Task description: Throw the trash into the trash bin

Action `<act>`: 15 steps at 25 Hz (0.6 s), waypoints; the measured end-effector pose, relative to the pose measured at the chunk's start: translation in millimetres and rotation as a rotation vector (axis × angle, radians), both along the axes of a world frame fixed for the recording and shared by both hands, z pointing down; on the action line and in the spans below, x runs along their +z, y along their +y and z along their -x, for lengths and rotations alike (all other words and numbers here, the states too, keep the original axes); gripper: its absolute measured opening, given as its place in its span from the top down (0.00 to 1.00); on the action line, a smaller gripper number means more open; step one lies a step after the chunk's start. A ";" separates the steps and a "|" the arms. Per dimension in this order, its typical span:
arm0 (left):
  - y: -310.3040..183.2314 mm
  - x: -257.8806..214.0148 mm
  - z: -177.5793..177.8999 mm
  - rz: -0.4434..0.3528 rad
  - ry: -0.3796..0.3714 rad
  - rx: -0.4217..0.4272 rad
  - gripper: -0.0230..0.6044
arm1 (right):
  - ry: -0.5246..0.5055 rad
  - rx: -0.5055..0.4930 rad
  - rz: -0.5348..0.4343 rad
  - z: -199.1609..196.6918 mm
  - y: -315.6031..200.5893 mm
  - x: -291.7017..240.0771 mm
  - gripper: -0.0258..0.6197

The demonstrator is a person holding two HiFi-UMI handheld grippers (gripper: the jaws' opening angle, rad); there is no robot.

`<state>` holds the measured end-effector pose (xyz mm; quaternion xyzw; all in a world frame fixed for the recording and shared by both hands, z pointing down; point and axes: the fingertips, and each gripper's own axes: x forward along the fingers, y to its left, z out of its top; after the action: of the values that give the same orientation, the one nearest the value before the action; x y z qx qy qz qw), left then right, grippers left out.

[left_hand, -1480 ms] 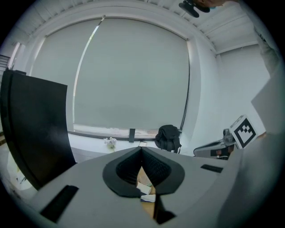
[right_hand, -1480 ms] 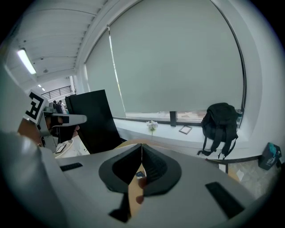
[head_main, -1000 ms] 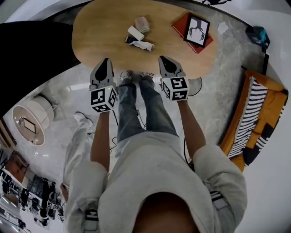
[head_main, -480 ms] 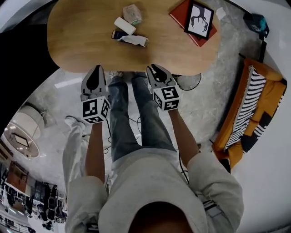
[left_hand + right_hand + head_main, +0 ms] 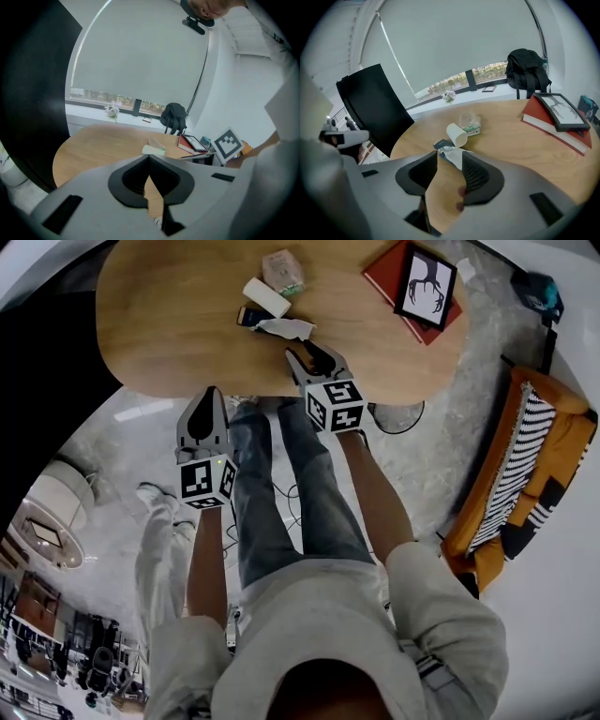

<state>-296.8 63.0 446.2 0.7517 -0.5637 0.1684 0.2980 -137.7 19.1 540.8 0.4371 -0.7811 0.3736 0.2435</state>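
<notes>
Head view: crumpled wrapper (image 5: 286,328) on rounded wooden table (image 5: 169,324).

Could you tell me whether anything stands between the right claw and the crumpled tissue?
Nothing visible does: the right claw, jaws just opened and empty, points at the crumpled tissue with only wooden table between them.

Oval wooden table (image 5: 169,324), red book (image 5: 384,277) near its right end, framed antler print (image 5: 427,289) lying on the book, black backpack (image 5: 527,70) by the window, black chair (image 5: 375,110) beside the table, orange sofa (image 5: 567,460) with striped cloth (image 5: 520,470).
</notes>
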 end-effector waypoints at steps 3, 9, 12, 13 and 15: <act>1.1 -0.3 2.2 0.001 -0.002 -0.006 0.93 | -0.011 0.028 0.019 11.3 -28.6 13.4 0.69; 2.6 -3.1 6.7 -0.001 -0.008 -0.020 0.93 | -0.034 0.072 0.083 24.3 -61.1 35.5 0.70; 3.6 -4.7 8.0 -0.001 -0.012 -0.023 0.93 | -0.037 0.071 0.117 30.6 -68.1 44.9 0.73; 4.1 -4.9 7.7 0.000 -0.014 -0.022 0.93 | -0.032 0.068 0.123 31.6 -69.8 47.6 0.76; 4.9 -5.0 6.8 0.001 -0.020 -0.018 0.93 | -0.021 0.057 0.119 33.2 -72.4 49.9 0.86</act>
<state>-303.6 67.9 441.2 0.7447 -0.5734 0.1734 0.2942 -170.9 -53.3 590.7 0.4400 -0.7472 0.4306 0.2502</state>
